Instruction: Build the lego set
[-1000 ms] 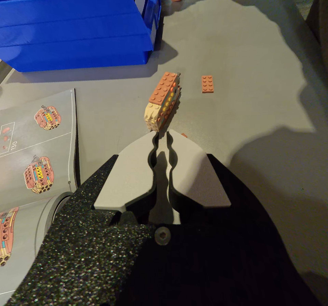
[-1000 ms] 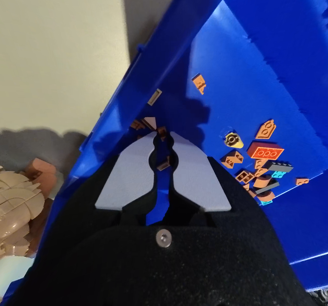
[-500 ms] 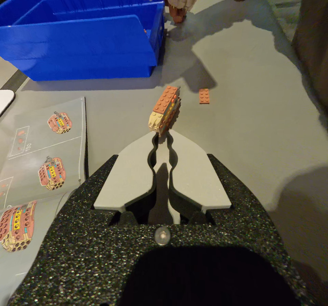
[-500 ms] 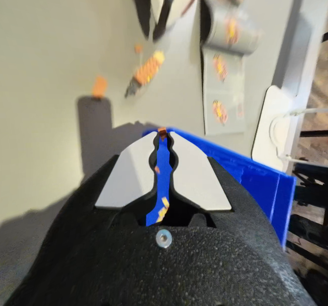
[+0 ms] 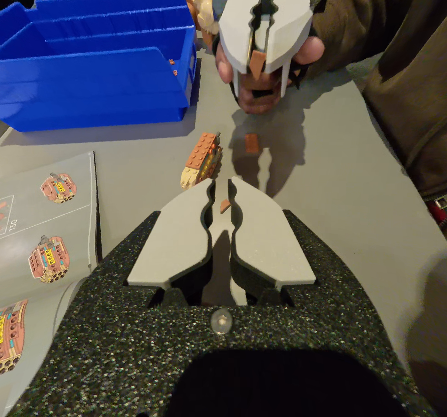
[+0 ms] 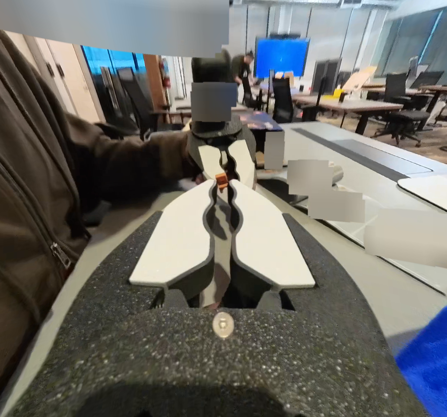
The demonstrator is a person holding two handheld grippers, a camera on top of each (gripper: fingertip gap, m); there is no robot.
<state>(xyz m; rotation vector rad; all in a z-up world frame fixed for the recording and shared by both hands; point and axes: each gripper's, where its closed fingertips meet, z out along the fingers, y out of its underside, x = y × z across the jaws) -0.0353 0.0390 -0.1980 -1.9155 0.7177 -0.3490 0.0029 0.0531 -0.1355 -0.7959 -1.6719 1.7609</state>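
Observation:
My right gripper is shut on a small brown lego piece at its fingertips. In the left wrist view it hangs above the table, facing my left gripper, with the piece in its jaws. My left gripper is slightly open and empty, low over the table. Just ahead of it, to the left, lies the brown and tan lego assembly. A flat brown plate lies beyond it. A small brown piece lies on the table, seen between the left fingers.
Blue bins stand at the back left, with a tan lego model behind them. An open instruction booklet lies at the left. A person's brown sleeve fills the right side. Office tables and chairs show far behind. Tip to tip, the grippers are about 8 cm apart.
My right gripper has come out of the blue bin with the brown piece and swung over the table to face the left gripper. The left gripper has drawn back a little.

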